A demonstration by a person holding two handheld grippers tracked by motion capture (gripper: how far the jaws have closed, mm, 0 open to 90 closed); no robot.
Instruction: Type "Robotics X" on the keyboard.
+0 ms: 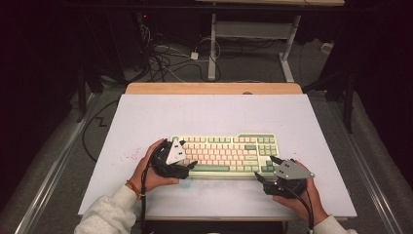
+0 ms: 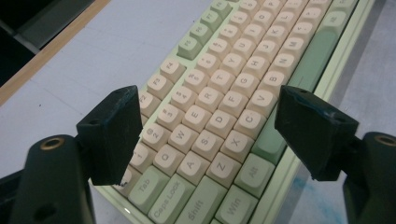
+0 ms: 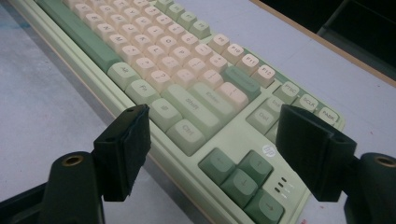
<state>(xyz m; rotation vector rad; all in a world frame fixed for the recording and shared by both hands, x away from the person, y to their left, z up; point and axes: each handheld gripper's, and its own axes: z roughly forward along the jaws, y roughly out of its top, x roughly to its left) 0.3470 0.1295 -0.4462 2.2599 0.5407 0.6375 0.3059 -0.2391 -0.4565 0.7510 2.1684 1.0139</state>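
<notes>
Hand-held gripper on the left [image 1: 187,168] hangs wide open over the keyboard [image 1: 229,153], which lies mid-tabletop [image 1: 146,117]; the right hand-held gripper [image 1: 268,169] gapes at its arrow-key corner, gripping nothing. Best to seat both squarely on the case edges before closing. Whether either touches the keyboard I can't tell; distant legends blur.

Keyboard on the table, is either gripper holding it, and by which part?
No. Left gripper and right gripper both stand open over the keyboard's ends, gripping nothing.
</notes>
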